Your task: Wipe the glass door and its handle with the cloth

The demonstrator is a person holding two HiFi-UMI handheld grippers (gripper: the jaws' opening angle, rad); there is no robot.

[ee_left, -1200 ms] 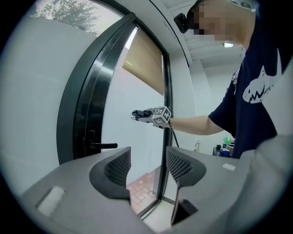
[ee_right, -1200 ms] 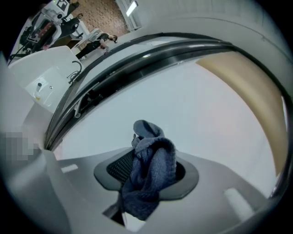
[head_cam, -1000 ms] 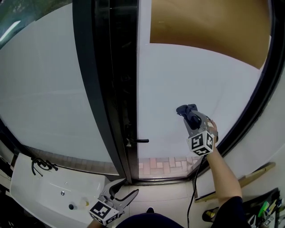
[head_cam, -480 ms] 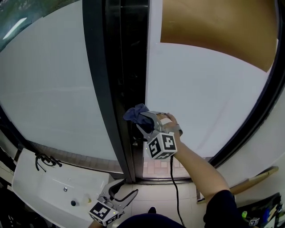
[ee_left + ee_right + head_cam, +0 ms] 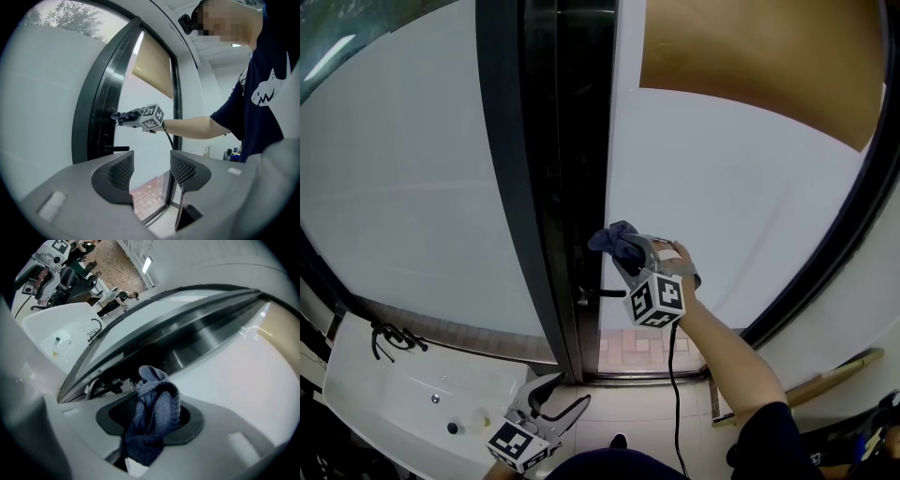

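Observation:
The frosted glass door (image 5: 731,187) fills the head view, with a black frame (image 5: 553,187) down its left edge. A black lever handle (image 5: 602,294) juts out low on that frame. My right gripper (image 5: 623,246) is shut on a blue-grey cloth (image 5: 614,239) and holds it against the frame edge just above the handle. In the right gripper view the cloth (image 5: 152,420) bunches between the jaws, with the handle (image 5: 105,385) just beyond. My left gripper (image 5: 553,405) hangs low, open and empty; its view shows the handle (image 5: 117,148) and the cloth (image 5: 124,116).
A white basin (image 5: 412,403) with a dark hook-like object (image 5: 389,342) lies at lower left. A brown blind (image 5: 750,56) covers the upper right of the glass. Brick paving (image 5: 642,352) shows through the door's bottom. A wooden stick (image 5: 825,380) lies at right.
The right gripper swept left across the glass from the right side to the frame, then dropped slightly toward the handle. The left gripper stayed put.

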